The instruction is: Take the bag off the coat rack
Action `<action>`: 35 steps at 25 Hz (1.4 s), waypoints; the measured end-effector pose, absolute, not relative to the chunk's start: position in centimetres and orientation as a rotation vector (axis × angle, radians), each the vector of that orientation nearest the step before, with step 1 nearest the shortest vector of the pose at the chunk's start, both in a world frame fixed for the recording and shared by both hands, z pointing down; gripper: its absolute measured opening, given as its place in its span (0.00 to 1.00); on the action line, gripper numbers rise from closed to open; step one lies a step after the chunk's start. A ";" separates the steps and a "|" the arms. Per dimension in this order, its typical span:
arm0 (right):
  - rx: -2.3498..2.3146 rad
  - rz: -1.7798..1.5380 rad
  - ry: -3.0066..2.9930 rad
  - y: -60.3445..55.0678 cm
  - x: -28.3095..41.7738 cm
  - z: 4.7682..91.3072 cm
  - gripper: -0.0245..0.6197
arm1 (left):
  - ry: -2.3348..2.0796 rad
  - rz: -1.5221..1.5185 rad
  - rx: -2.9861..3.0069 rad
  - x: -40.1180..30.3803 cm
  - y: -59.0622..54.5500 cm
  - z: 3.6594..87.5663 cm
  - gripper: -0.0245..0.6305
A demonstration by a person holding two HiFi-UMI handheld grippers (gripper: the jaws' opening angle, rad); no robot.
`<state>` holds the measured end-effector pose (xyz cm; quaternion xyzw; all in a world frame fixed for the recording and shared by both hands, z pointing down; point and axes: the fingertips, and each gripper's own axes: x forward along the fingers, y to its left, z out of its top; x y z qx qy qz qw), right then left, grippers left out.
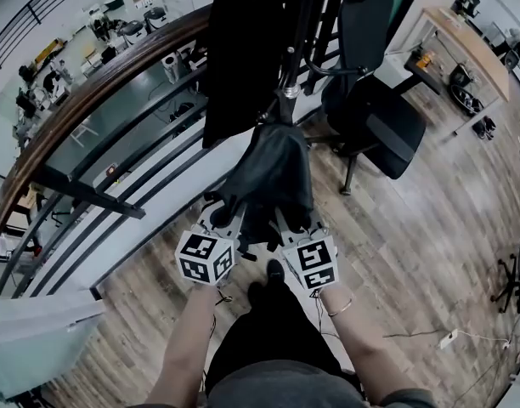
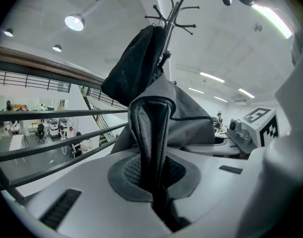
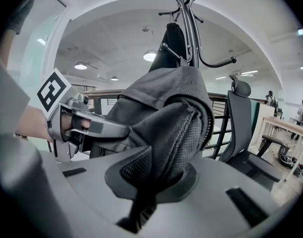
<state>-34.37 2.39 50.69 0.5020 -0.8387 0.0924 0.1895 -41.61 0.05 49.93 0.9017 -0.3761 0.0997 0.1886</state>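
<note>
Bag [image 1: 273,172] gripped from both sides — still hanging on the coat rack [image 1: 298,32]
Left gripper [image 2: 154,182] and right gripper [image 3: 156,182] each pinch a fold of its fabric low down — probably to lift it off the hook together.

Bright, even indoor light w/ ceiling lamp [image 2: 75,22] + strip light [image 2: 271,18] blown out. Heavy fisheye everywhere, handrail [image 1: 98,90] bends, corners go black in gripper views. Dark bag [image 1: 273,172] shows barely any detail imo, floor [image 1: 430,228] shadows faint.
</note>
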 end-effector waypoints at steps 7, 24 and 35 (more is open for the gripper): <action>1.406 0.198 -2.364 4.5 -35.5 49.0 0.08 | -1.083 0.217 2.525 -42.9 2.3 48.4 0.08; 1.409 0.101 -2.365 8.5 -38.3 45.6 0.08 | -1.133 0.111 2.542 -45.7 6.3 44.7 0.08; 1.421 0.084 -2.374 10.8 -38.5 44.2 0.07 | -1.118 0.089 2.553 -46.0 8.6 43.3 0.08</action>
